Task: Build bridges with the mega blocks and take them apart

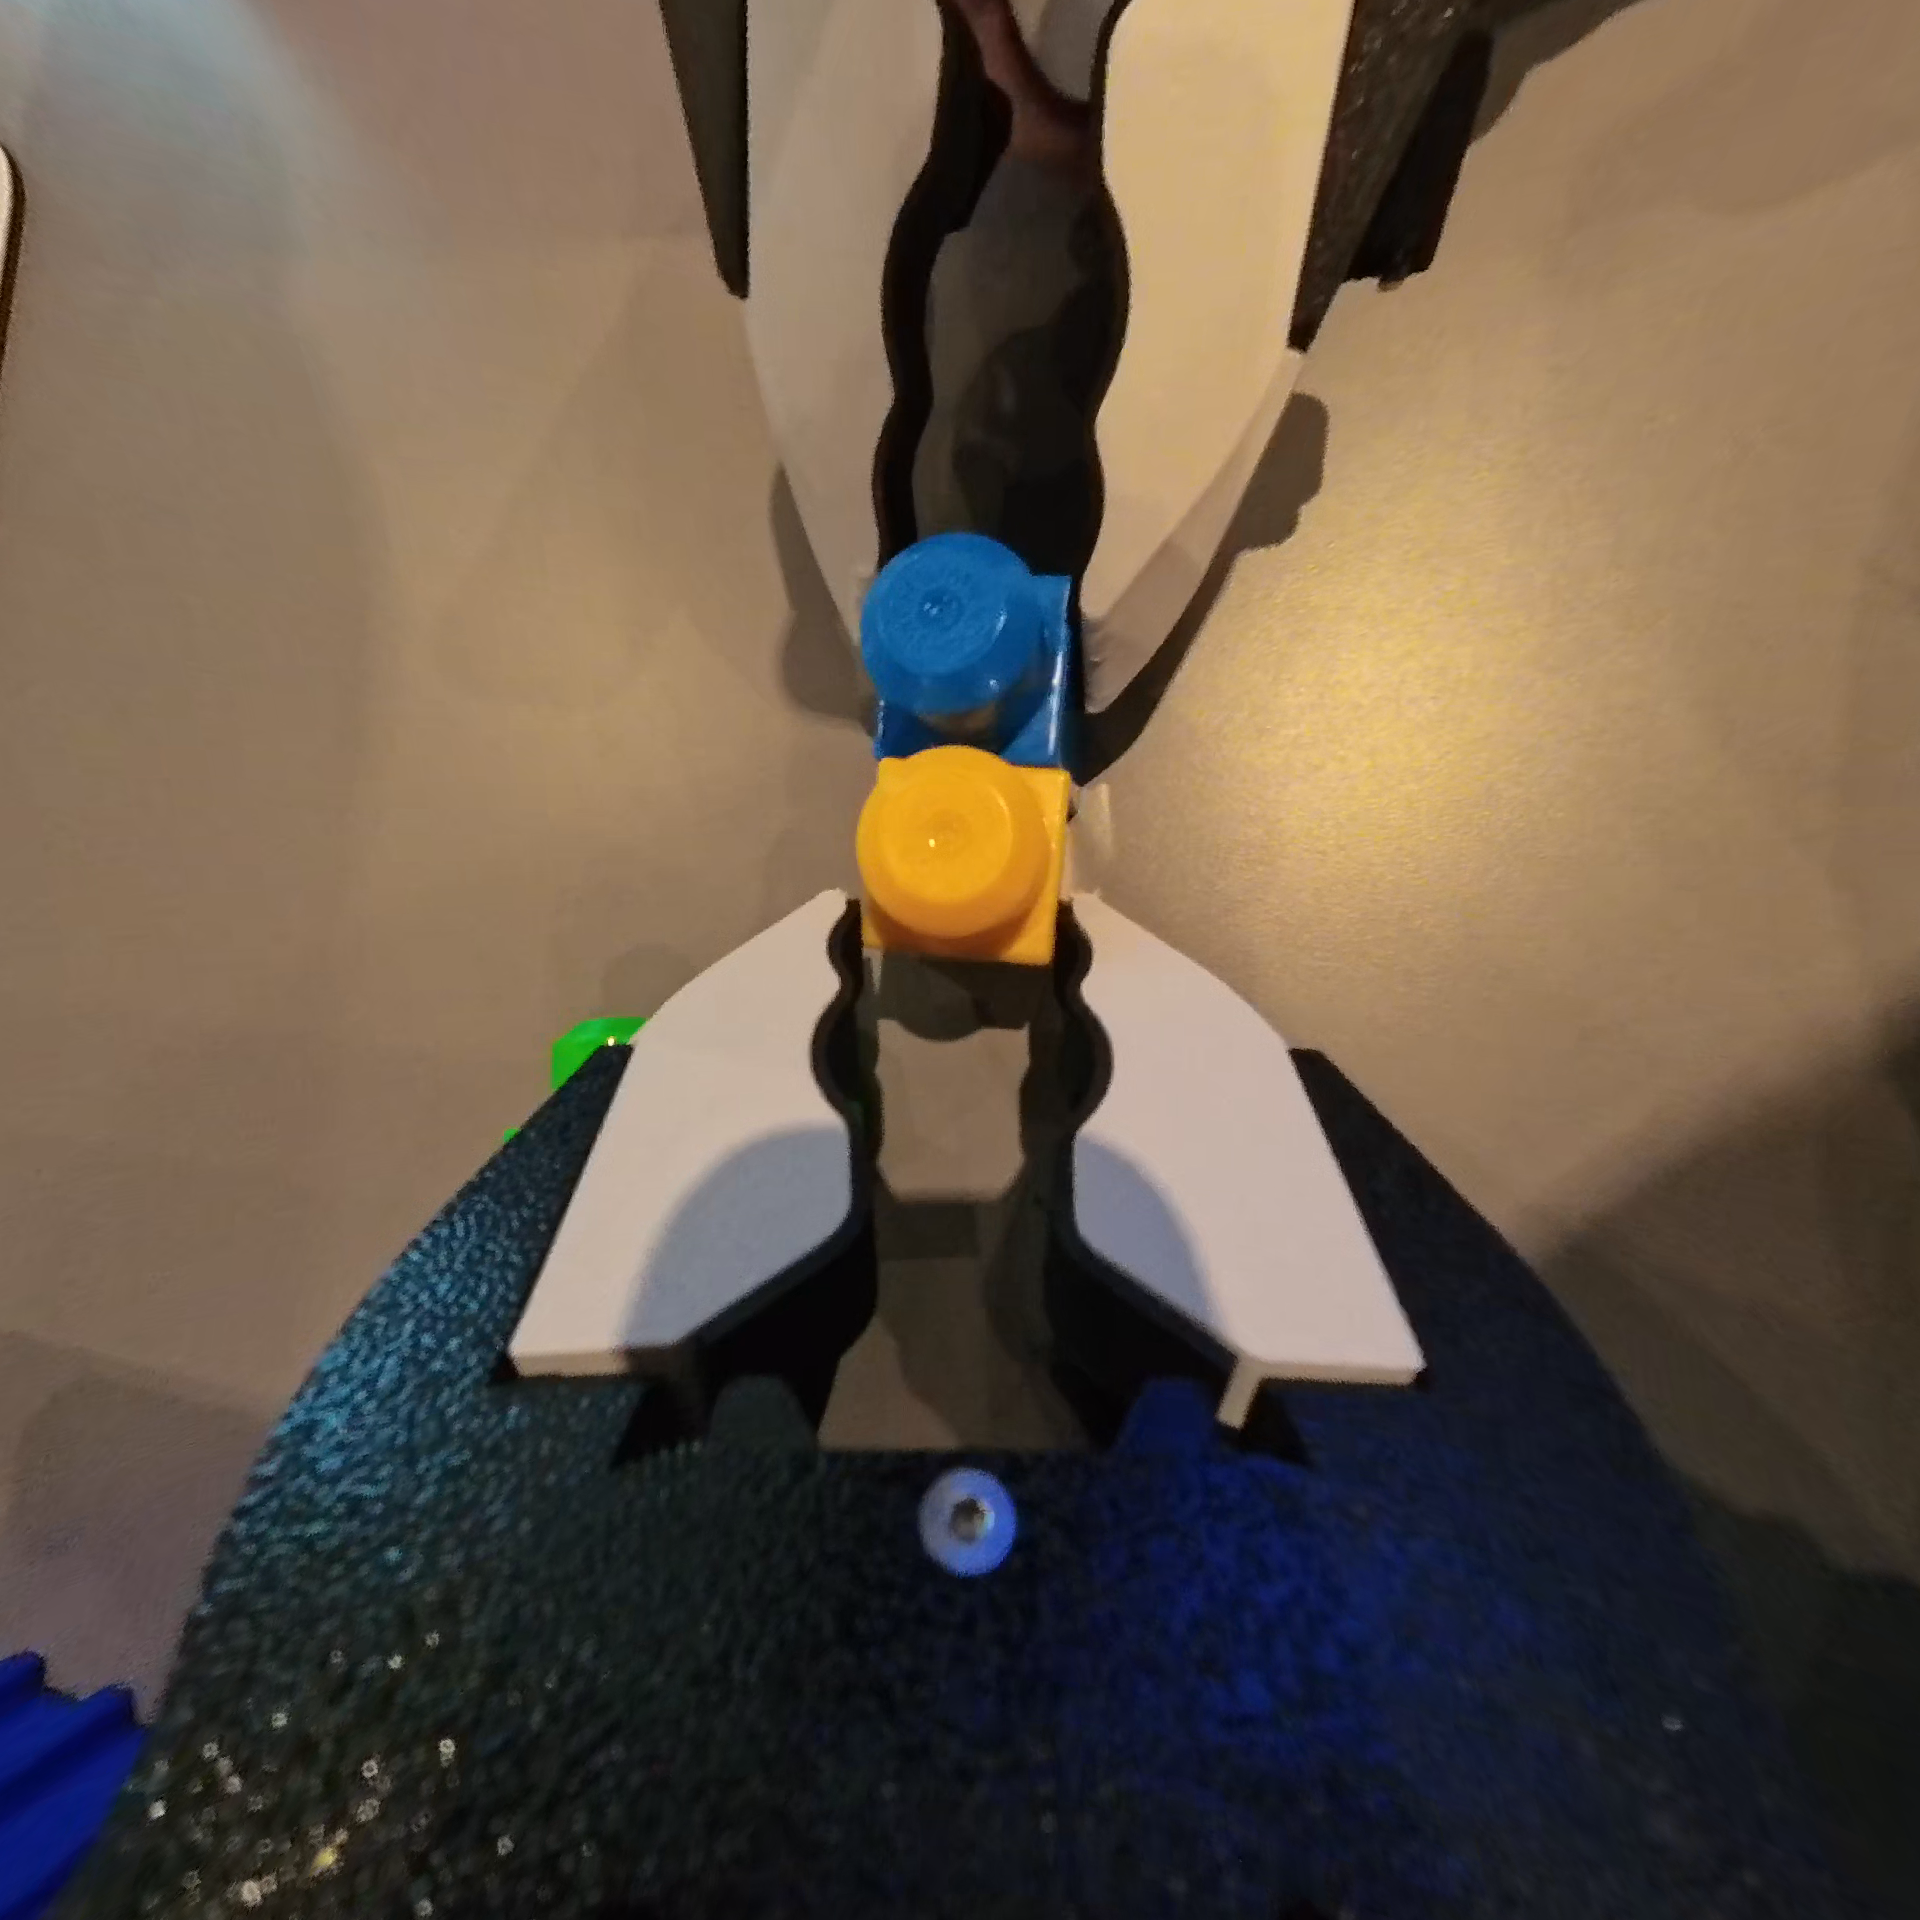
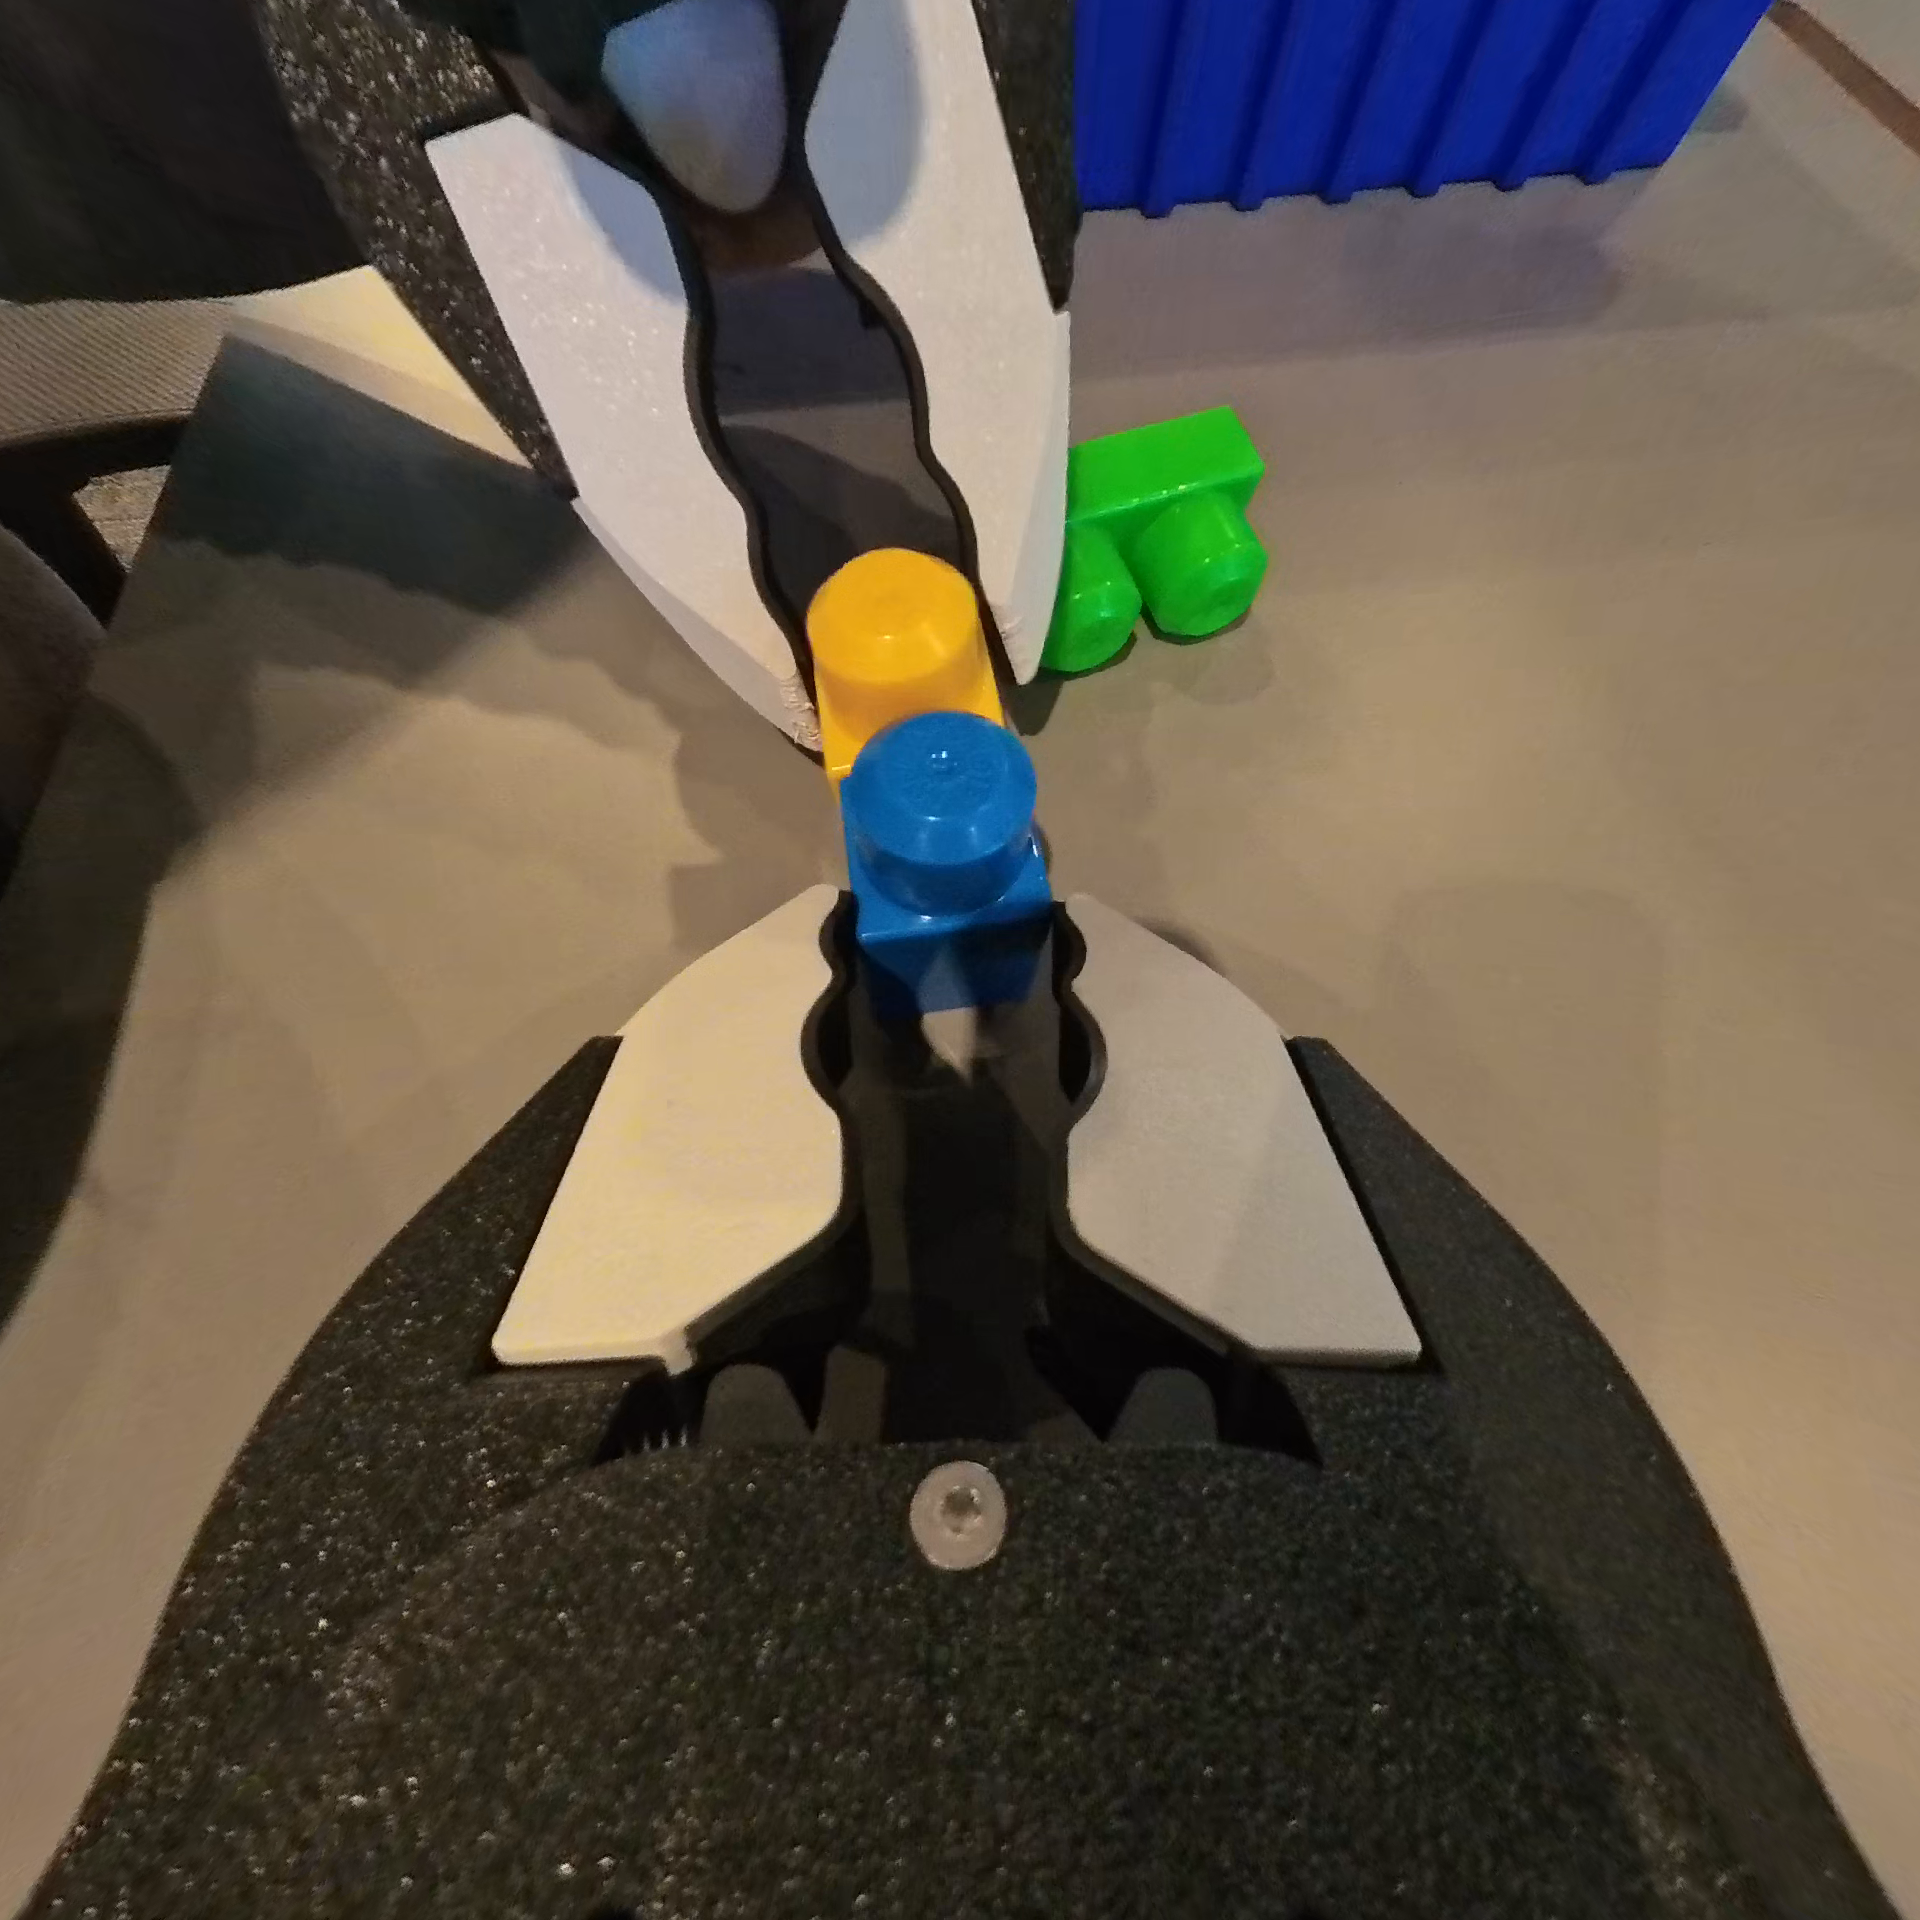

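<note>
In the left wrist view, the left gripper (image 1: 958, 925) is closed tight on the yellow block (image 1: 961, 868). The blue block (image 1: 961, 649) touches it, side by side.

In the right wrist view, the right gripper (image 2: 951, 935) squeezes the blue block (image 2: 940, 883) above the table (image 2: 1507, 935). A green block (image 2: 1174, 530) lies nearby. A crooked push could make one block pop out and fall.

Your left gripper (image 1: 956, 925) and right gripper (image 2: 951, 935) face each other tip to tip above the table (image 2: 1507, 935). Between them sit two single-stud blocks, touching side by side: the near block (image 1: 961, 868) in your left tips, the far block (image 1: 961, 644) in your right tips. A two-stud block (image 2: 1174, 530) lies just right of the left gripper in the right wrist view, with a ribbed bin (image 2: 1382, 94) behind it.
</note>
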Available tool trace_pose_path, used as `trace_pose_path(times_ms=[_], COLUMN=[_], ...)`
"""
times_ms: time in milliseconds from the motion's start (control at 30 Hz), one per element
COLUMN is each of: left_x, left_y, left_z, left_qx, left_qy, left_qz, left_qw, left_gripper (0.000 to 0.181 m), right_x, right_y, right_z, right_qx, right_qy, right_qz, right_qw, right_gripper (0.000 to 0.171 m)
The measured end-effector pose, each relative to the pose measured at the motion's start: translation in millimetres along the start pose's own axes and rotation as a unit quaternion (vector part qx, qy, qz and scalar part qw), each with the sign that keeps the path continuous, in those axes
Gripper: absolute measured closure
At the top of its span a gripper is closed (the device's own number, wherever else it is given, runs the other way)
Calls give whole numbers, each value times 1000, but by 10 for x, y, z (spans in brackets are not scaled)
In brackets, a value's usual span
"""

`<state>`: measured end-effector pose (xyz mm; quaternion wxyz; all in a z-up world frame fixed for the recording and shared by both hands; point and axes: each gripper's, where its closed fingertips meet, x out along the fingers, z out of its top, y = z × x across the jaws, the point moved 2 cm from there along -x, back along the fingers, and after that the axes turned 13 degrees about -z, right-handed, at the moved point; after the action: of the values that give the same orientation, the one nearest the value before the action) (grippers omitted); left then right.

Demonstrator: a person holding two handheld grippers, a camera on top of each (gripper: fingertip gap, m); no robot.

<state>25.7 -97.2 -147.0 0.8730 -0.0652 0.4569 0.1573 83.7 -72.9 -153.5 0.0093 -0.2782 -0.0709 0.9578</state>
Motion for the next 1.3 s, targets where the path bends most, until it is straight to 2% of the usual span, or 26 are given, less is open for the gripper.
trace_pose_path(times_ms=[67, 133, 200, 433, 500, 600, 633, 700, 800, 867, 933, 967, 1067, 1167, 1233, 1300], left_x=[0, -22, -96, -474, -488, -368, -314, -232, -151, -115, -116, -132, -224, -552, -764, -866], left_y=[19, 46, 72, 283, 360, 396, 397, 429, 445, 455, 526, 571, 643, 674, 596, 521], left_z=[-5, -24, -47, -137, -172, -289, -346, -444, -470, -446, -451, -455, -415, -98, 184, 361], left_qx=[-13, -24, -35, -101, -117, -154, -161, -163, -162, -154, -138, -127, -101, -37, 13, 61], left_qy=[-4, -7, -19, -98, -83, -31, -9, 24, 26, 10, 2, -1, -17, -99, -155, -156], left_qz=[4, 14, 27, 92, 100, 58, 43, 34, 12, 2, 29, 52, 103, 195, 232, 266], left_qw=[1000, 1000, 999, 986, 985, 986, 986, 986, 986, 988, 990, 991, 989, 975, 960, 949], left_gripper=[146, 134, 129, 126, 109, 57, 45, 35, 37, 52, 79, 105, 105, 105, 105, 105], right_x=[-3, -13, -52, -296, -358, -415, -426, -438, -434, -421, -397, -380, -314, -286, -264, -258], right_y=[14, 21, 11, -187, -231, -270, -279, -290, -288, -277, -277, -284, -344, -452, -464, -412], right_z=[0, 9, 43, 278, 332, 360, 361, 360, 356, 351, 337, 325, 339, 568, 774, 1014], right_qx=[-2, -3, 7, 67, 79, 96, 101, 108, 108, 107, 108, 111, 138, 191, 221, 251], right_qy=[0, -6, -24, -123, -148, -167, -170, -172, -171, -167, -159, -152, -133, -139, -144, -156], right_qz=[6, 9, 14, -3, -8, -8, -7, -4, -4, -2, -5, -8, -22, -37, -16, 41], right_qw=[1000, 1000, 1000, 990, 986, 981, 980, 979, 979, 980, 981, 982, 981, 971, 964, 954], right_gripper=[134, 125, 120, 114, 114, 115, 115, 116, 117, 117, 118, 119, 118, 115, 110, 105])
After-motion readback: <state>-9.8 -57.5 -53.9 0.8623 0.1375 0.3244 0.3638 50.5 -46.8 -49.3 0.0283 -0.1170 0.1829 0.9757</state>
